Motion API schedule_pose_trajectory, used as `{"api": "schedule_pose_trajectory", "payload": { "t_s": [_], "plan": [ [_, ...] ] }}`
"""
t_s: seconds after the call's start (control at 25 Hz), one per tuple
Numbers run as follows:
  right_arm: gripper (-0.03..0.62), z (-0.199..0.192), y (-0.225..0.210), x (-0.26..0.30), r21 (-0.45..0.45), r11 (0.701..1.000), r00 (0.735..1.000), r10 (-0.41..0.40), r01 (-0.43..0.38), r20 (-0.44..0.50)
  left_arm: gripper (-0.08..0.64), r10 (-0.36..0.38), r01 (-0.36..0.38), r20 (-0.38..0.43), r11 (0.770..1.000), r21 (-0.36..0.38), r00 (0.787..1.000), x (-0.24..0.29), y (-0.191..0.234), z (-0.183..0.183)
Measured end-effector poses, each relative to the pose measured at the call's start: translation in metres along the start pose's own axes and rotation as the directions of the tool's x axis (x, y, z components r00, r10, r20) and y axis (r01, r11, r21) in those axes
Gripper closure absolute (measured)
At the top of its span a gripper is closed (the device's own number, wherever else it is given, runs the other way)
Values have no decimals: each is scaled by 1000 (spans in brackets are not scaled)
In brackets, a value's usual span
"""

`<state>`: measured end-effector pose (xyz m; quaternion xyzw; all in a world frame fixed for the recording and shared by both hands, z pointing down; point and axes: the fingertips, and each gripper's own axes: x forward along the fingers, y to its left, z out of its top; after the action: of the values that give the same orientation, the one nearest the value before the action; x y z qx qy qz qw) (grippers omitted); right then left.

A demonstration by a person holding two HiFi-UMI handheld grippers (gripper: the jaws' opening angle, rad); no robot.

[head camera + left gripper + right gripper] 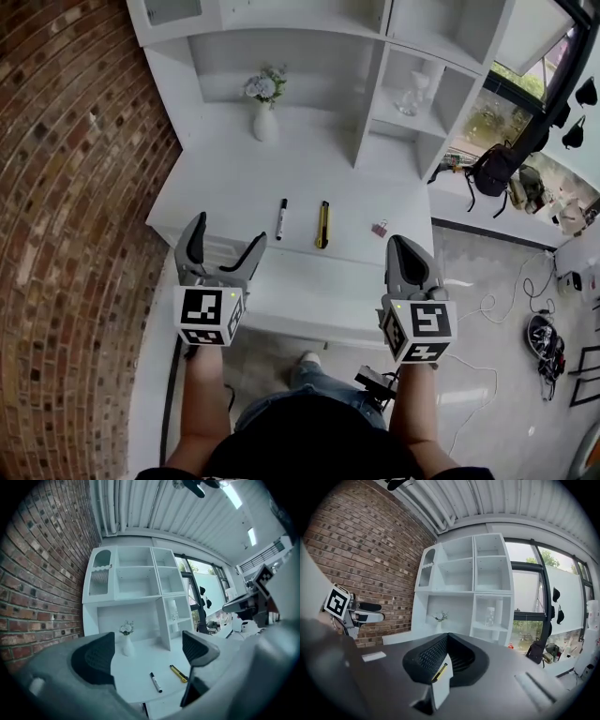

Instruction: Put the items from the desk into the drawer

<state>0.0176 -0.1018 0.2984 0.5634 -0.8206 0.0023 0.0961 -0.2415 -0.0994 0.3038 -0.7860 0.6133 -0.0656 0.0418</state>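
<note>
On the white desk (234, 202) lie a black marker (281, 218), a yellow utility knife (322, 225) and a small pink clip (380, 228). My left gripper (228, 232) is open and empty, held at the desk's front left, short of the marker. Its own view looks between the fingers (93, 658) at the marker (156, 682) and the knife (178, 673). My right gripper (410, 255) is shut with nothing in it, at the front right near the clip. A sliver of the knife (439, 671) shows past its jaws. A white drawer front (309, 292) sits below the desk edge.
A brick wall (66, 187) runs along the left. White shelves (375, 103) rise behind the desk, with a vase of flowers (265, 108) and a glass jar (410, 97). A backpack (491, 172) sits on a counter at right. Cables (497, 309) lie on the floor.
</note>
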Motion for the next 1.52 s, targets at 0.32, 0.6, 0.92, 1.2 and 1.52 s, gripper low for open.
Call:
{"api": "schedule_pose_trajectory", "payload": {
  "t_s": [0.32,0.6,0.92,1.2,1.52],
  "plan": [
    [581,-15,-22,57,-17,999,998,50,-51,-42,112,7,-9,-84,1000,-29,996,73,6,-36],
    [581,-42,-30,80,86,993,992,90,-83,-93,115,-37,29,-171,998,-54,985,111,-7,-68],
    [581,-65,-33,97,148,988,985,72,-49,-154,115,-92,74,-273,994,-77,958,141,-10,-113],
    [581,-84,-25,110,147,988,973,74,-42,-219,188,-139,91,-389,986,-140,911,173,-12,-169],
    [581,-101,-22,115,148,989,960,62,-22,-273,345,-189,80,-579,975,-208,793,193,-24,-253]
  ]
}}
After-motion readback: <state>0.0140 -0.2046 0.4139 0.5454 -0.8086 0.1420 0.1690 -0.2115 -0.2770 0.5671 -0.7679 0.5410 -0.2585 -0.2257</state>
